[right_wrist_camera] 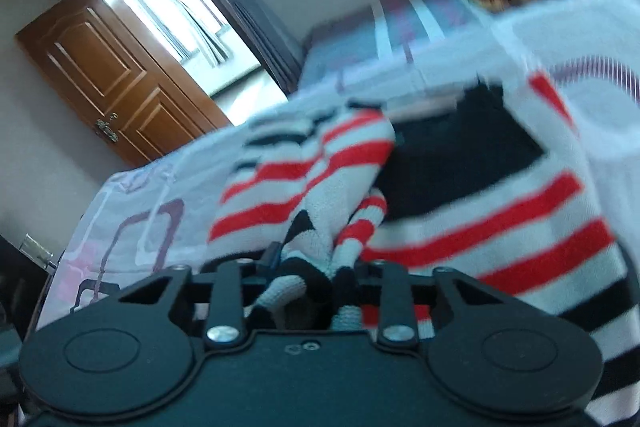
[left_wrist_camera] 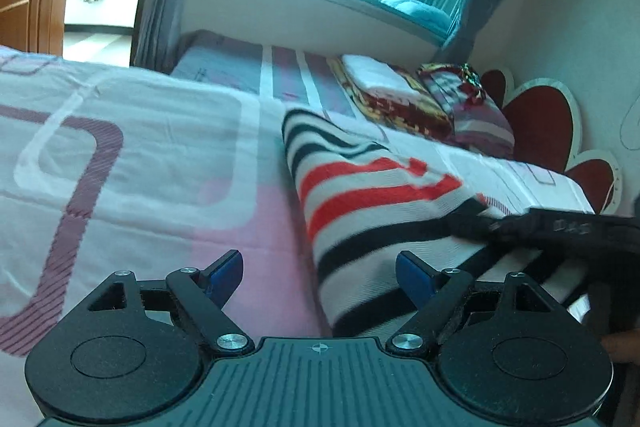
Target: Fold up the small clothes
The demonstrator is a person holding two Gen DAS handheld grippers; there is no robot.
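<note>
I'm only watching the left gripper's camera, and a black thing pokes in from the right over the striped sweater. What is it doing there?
Observer: That is the right gripper. Its own camera shows its jaws shut on a bunched fold of the striped sweater.
Operator: Is my left gripper holding anything?
Observer: No. The left gripper is open, with only the bed sheet and the sweater's edge between its fingers.
Operator: Is there a door nearby?
Observer: Yes. The right camera shows a brown wooden door with a metal handle, left of the bed.
</note>
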